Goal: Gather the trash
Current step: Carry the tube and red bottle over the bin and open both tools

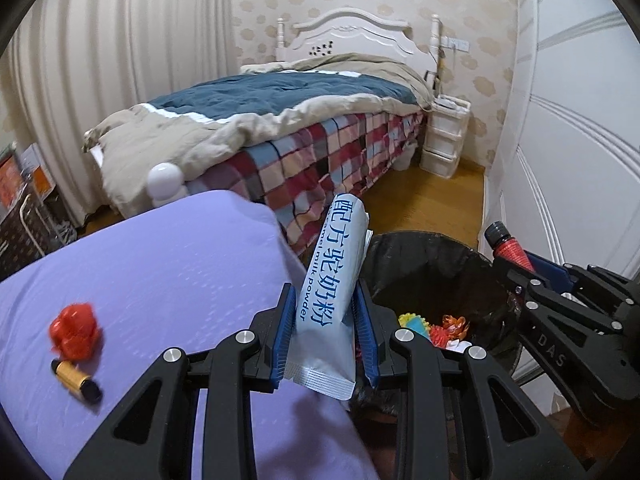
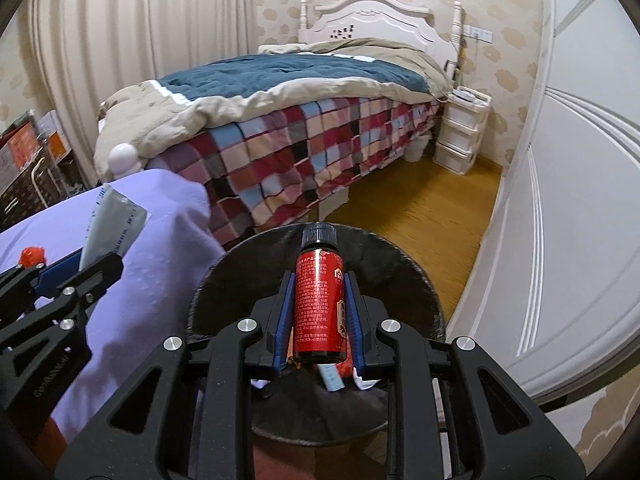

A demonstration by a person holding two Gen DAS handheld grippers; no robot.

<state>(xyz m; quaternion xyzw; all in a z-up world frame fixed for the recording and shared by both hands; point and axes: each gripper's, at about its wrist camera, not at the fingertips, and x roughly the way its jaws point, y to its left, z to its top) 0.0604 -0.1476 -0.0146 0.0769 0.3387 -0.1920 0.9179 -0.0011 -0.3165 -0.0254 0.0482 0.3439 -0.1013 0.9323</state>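
Observation:
My left gripper is shut on a pale blue milk powder sachet and holds it at the right edge of the purple-covered table, beside the black-lined trash bin. My right gripper is shut on a small red bottle with a black cap, held over the bin. The right gripper and bottle also show in the left wrist view. A crumpled red wrapper and a gold and black tube lie on the table.
Colourful trash lies in the bin. A bed with a checked cover stands behind. A white wardrobe runs along the right. A white drawer unit stands by the headboard. Boxes are stacked at the left.

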